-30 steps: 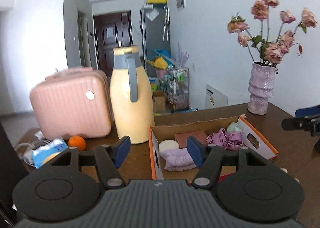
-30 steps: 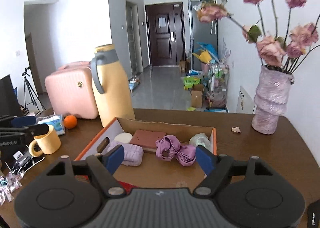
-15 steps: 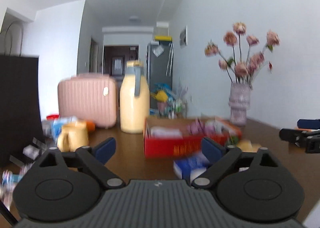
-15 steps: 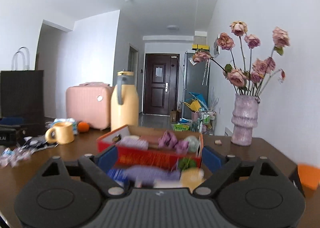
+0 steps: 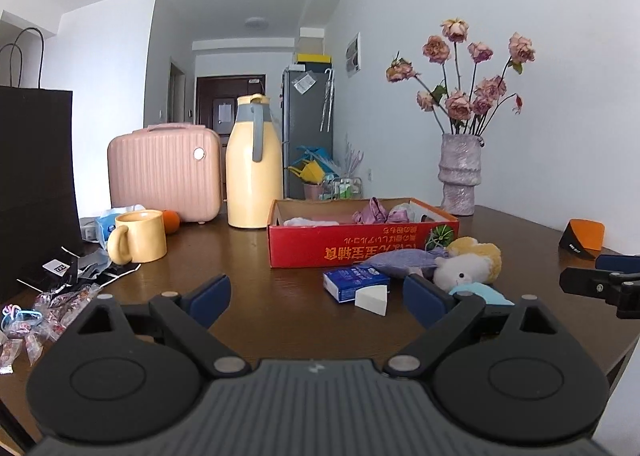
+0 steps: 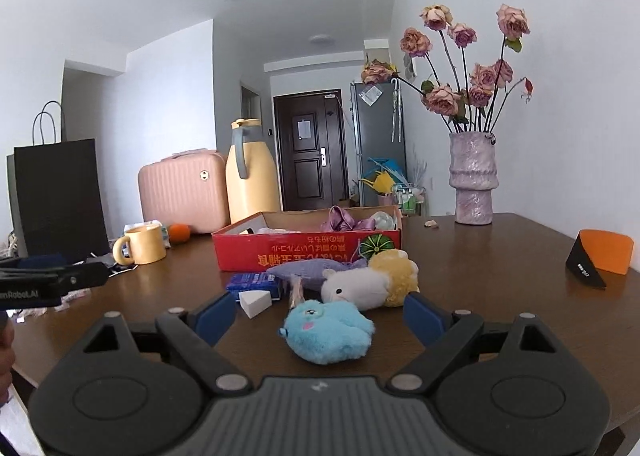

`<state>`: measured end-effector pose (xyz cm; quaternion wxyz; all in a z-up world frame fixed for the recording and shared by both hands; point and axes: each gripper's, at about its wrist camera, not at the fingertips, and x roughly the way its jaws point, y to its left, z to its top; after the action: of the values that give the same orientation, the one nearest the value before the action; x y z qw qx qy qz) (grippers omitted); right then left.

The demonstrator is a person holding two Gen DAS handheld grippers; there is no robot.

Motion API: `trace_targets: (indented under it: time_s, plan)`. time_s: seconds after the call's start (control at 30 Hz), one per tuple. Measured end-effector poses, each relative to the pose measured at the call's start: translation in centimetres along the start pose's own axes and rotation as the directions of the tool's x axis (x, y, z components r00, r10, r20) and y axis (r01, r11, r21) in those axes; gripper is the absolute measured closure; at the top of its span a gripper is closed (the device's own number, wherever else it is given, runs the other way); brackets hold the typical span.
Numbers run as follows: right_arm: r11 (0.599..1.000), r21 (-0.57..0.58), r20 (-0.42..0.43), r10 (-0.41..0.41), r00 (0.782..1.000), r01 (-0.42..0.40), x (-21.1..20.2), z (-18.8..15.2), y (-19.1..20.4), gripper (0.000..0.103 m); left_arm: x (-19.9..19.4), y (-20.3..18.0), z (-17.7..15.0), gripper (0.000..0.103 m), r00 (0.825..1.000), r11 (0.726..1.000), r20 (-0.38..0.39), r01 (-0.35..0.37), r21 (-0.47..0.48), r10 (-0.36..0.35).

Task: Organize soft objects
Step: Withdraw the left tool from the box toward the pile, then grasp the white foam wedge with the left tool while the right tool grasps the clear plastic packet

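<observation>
2 open claws, blue plush (image 6: 327,332) between right claw (image 6: 319,318) fingers, untouched

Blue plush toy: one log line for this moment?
blue plush toy: on table, ungripped | right hand-held gripper: open, facing it | red box: behind

Dark wood desk (image 6: 500,256), polished, catching window glare. At twelve o'clock from the right tool (image 6: 320,318), a fluffy blue plush (image 6: 328,332), matt and fuzzy; just past it a white plush (image 6: 356,286) with woolly yellow fleece. Purple cloth pouch (image 6: 308,270) looks soft, slightly napped. White sponge wedge (image 6: 254,302) at eleven o'clock, matt foam. Red cardboard box (image 6: 304,250), printed, faint sheen. Left tool (image 5: 316,298): matt black plastic, ribbed grey housing, blue pads (image 5: 210,294). Mug (image 5: 140,236) at ten o'clock, smooth glazed yellow.
</observation>
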<state>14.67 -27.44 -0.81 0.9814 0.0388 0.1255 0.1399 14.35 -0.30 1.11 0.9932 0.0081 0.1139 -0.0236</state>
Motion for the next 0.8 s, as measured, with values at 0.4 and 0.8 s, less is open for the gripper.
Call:
trace_targets:
  time_s: [0.4, 0.8]
  plan:
    - [0.998, 0.055, -0.104, -0.015, 0.994, 0.021, 6.2, 1.3, -2.1, 0.015, 6.4, -0.6, 0.1, 0.008, 0.993, 1.000, -0.119, 0.020, -0.001, -0.020]
    - [0.992, 0.027, -0.321, 0.127, 0.939, -0.125, 19.8, 3.6, 0.1, 0.061, 19.1, -3.3, -0.2, 0.047, 0.933, 0.992, -0.337, 0.124, -0.021, -0.124]
